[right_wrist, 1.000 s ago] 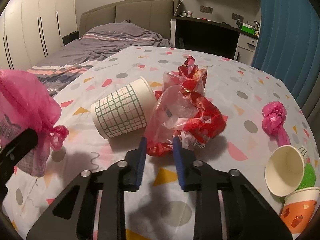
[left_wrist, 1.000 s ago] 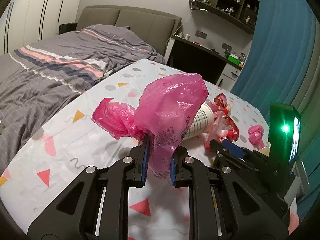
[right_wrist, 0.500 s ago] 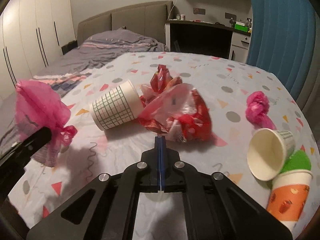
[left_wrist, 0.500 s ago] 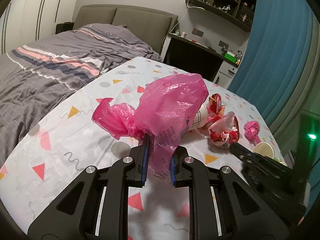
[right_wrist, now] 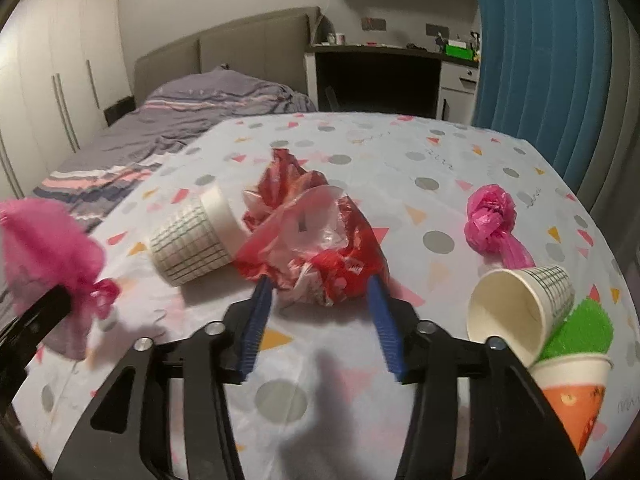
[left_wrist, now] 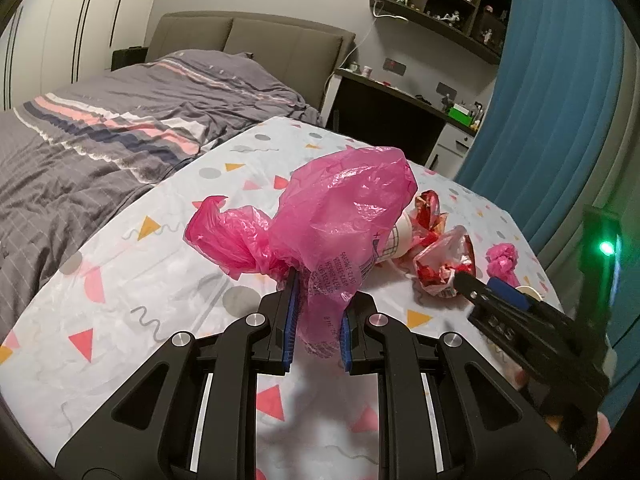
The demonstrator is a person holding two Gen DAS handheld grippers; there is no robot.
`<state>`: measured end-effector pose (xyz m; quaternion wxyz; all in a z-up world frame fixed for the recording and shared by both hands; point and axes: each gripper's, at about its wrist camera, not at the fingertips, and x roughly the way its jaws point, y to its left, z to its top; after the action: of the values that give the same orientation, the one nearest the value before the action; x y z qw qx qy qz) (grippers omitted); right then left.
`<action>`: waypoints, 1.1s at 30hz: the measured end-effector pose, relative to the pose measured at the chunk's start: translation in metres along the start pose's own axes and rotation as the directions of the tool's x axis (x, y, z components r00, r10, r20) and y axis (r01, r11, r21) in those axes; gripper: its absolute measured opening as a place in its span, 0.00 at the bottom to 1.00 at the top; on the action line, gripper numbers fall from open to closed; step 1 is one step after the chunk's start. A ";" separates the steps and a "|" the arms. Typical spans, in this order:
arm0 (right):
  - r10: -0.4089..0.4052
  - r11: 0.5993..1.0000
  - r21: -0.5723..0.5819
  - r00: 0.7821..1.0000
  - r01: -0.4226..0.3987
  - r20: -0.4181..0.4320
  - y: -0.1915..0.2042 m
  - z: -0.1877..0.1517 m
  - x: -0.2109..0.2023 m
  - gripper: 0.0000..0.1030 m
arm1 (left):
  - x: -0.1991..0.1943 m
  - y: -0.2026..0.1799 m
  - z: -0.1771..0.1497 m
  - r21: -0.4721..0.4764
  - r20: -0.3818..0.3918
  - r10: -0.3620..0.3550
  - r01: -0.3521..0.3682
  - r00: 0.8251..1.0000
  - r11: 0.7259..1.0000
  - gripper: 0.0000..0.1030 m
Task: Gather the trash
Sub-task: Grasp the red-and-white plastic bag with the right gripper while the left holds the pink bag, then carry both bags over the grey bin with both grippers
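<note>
My left gripper [left_wrist: 316, 312] is shut on a pink plastic bag [left_wrist: 340, 216] and holds it above the patterned table [left_wrist: 120, 280]. The bag also shows at the left of the right wrist view [right_wrist: 48, 252]. My right gripper [right_wrist: 318, 304] is open, its blue pads on either side of a crumpled red and clear plastic wrapper [right_wrist: 316, 248] lying on the table. A checked paper cup [right_wrist: 192, 240] lies on its side left of the wrapper. The wrapper [left_wrist: 444, 264] and the right gripper [left_wrist: 492, 292] show at the right of the left wrist view.
A knotted pink bag [right_wrist: 492, 220] lies at the right. A second checked cup [right_wrist: 516, 308], a green ball [right_wrist: 580, 332] and an orange cup [right_wrist: 576, 392] sit at the right front. A bed [left_wrist: 100, 128] stands behind the table, a blue curtain [right_wrist: 540, 60] at the right.
My right gripper was open, shut half a second ago, and now has opened wide around the red wrapper. The left gripper keeps holding the pink bag.
</note>
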<state>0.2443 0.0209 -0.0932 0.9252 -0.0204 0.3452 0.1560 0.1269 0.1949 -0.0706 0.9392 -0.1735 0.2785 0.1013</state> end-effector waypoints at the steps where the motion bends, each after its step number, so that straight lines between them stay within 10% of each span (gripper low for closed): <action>1: -0.001 1.000 0.010 1.000 0.001 -0.006 -0.001 0.001 0.004 0.57 | 0.000 0.000 0.000 0.000 0.001 0.000 0.000 1.000 1.000 0.16; 9: 0.036 0.998 0.051 0.997 -0.033 -0.072 -0.003 0.009 0.031 0.58 | 0.007 0.002 0.002 0.003 -0.015 -0.012 0.012 1.000 1.000 0.16; 20: 0.054 0.999 0.003 0.996 -0.054 -0.066 -0.001 -0.001 0.021 0.22 | 0.013 0.002 0.003 0.003 -0.025 -0.011 0.011 1.000 1.000 0.16; 33: 0.110 0.994 -0.021 0.992 -0.109 0.057 -0.010 -0.013 -0.059 0.20 | -0.003 -0.015 0.001 0.045 -0.004 -0.009 0.009 1.000 0.999 0.16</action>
<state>0.1970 -0.0070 -0.0662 0.9247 -0.0054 0.3174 0.2102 0.1297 0.1816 -0.0640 0.9427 -0.1539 0.2819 0.0905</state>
